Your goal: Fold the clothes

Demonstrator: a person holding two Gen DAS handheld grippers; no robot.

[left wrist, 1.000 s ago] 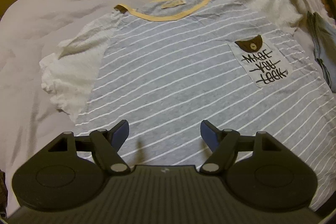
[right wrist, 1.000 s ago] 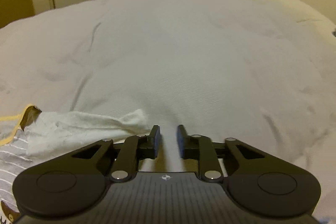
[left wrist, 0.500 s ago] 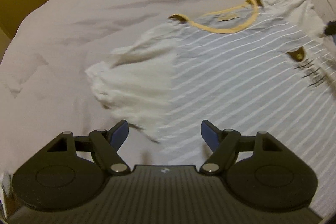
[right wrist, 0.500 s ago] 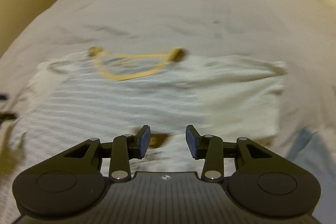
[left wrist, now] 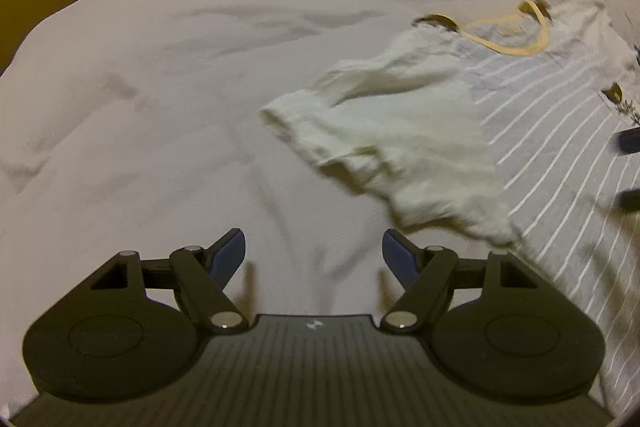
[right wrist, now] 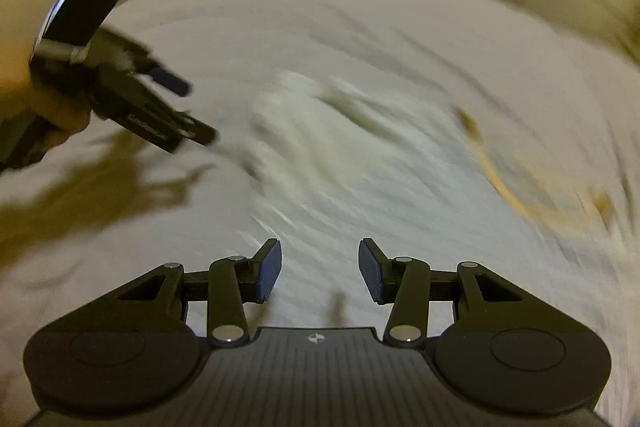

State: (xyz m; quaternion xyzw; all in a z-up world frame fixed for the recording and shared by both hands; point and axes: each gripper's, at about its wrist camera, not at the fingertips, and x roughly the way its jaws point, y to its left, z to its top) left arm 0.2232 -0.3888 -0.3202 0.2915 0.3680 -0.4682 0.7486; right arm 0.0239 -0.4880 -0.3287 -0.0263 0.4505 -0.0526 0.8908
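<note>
Left wrist view is showing the left tongs (left wrist: 312, 253) hanging spread over the bed (left wrist: 160, 87), near the shirt's (left wrist: 540, 131) white sleeve (left wrist: 392, 135). Right tongs (right wrist: 320, 269) are hovering spread above the blurred shirt, gripping nothing.

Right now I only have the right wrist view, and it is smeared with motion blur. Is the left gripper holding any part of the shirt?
Observer: No. In the left wrist view the left gripper is open, with only bare bedding showing between its jaws.
Operator: Where is the sleeve from there?
Observer: The white sleeve lies rumpled on the bed, ahead and to the right of that gripper, not touching it.
Operator: Can you make out the shirt's front?
Observer: Yes. The grey striped body lies flat, with the yellow collar at its far end.
</note>
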